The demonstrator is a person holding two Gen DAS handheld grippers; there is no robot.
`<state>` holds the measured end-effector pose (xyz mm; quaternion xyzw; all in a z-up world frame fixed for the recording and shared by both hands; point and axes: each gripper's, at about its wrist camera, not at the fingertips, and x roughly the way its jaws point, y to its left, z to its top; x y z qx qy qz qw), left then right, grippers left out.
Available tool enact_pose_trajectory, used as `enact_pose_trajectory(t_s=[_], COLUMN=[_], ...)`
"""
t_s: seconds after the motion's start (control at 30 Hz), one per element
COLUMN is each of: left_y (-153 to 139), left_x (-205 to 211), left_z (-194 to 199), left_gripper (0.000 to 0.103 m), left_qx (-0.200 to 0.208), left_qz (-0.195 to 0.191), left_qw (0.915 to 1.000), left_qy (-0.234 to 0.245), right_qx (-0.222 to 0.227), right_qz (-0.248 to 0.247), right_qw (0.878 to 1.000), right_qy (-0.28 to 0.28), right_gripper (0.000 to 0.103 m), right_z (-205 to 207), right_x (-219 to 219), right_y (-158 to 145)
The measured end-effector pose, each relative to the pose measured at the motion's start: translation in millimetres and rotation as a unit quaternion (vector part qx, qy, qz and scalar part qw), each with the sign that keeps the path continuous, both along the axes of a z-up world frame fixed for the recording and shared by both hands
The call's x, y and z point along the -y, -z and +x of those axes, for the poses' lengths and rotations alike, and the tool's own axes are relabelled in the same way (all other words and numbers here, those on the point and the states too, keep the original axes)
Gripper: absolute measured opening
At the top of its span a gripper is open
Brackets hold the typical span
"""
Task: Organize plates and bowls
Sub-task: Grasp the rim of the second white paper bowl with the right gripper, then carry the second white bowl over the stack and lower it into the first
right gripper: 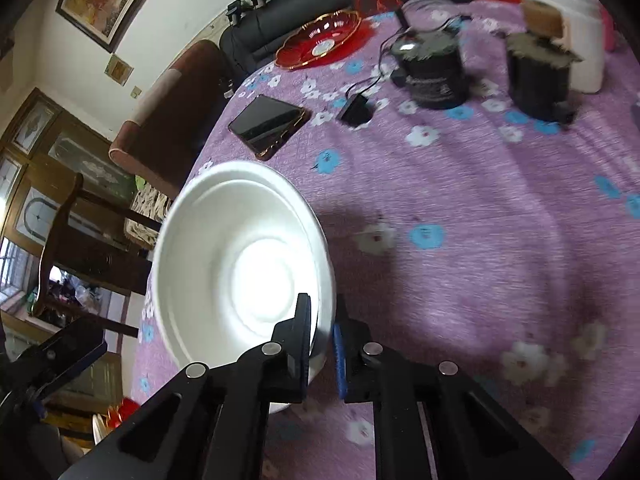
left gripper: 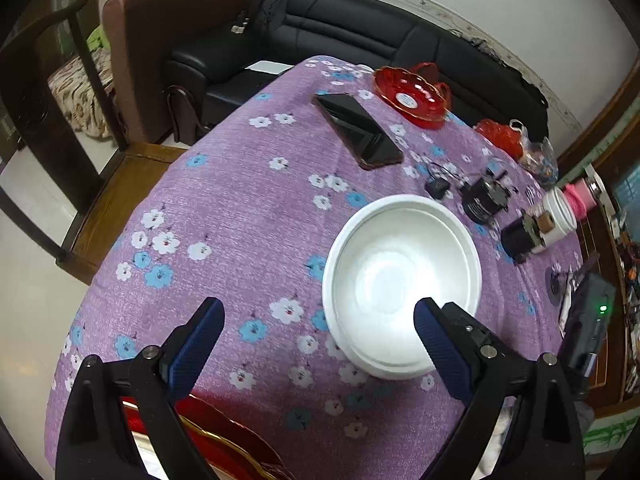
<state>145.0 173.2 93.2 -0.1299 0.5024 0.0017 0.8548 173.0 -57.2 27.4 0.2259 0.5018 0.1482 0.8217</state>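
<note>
Right claw (right gripper: 322,344) is pinching the near rim of the white bowl (right gripper: 240,264), which is sitting on the purple flowered counter (right gripper: 460,200). Left claw (left gripper: 318,332) is hanging wide open, the bowl at its two o'clock, a red dish (left gripper: 412,96) lying at twelve.

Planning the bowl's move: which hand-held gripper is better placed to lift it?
Right hand-held gripper: shut on the white bowl rim. Left hand-held gripper is open, holding nothing.

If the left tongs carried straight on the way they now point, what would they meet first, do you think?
Most likely the purple flowered tablecloth, just left of the white bowl. The open left tongs straddle the bowl's near-left rim, so the right finger may clip it; depth is unclear.
</note>
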Motion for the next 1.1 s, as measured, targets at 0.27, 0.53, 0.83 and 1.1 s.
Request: enact_pose_trajectory(t_s=[0.27, 0.53, 0.83, 1.1], left_y=[6.7, 43.0, 84.4, 73.8], left_x=[44.4, 95.9, 123.3, 122.0], left_z=[-17.8, -28.1, -23.3, -40.4], left_gripper=[0.095, 0.095, 0.029, 0.021], left_qx=[-0.016, -0.063, -0.119, -0.107], left_qz=[0.0, -0.022, -0.032, -0.04], left_qw=[0.9986, 0.9941, 0.9878, 0.9887], left_qy=[0.05, 0.085, 0.095, 0.096], right_qx=[-0.017, -0.043, -0.031, -0.002], right_qz=[-0.035, -0.023, -0.001, -0.003], right_qw=[0.999, 0.999, 0.999, 1.0], right_qy=[-0.031, -0.005, 0.01, 0.013], right_gripper=[0.009, 0.011, 0.017, 0.017], right_z=[-52.0, -88.9, -98.3, -108.4], right_x=[40.5, 95.3, 103.3, 99.8], right_y=[-12.9, -6.0, 9.5, 8.1])
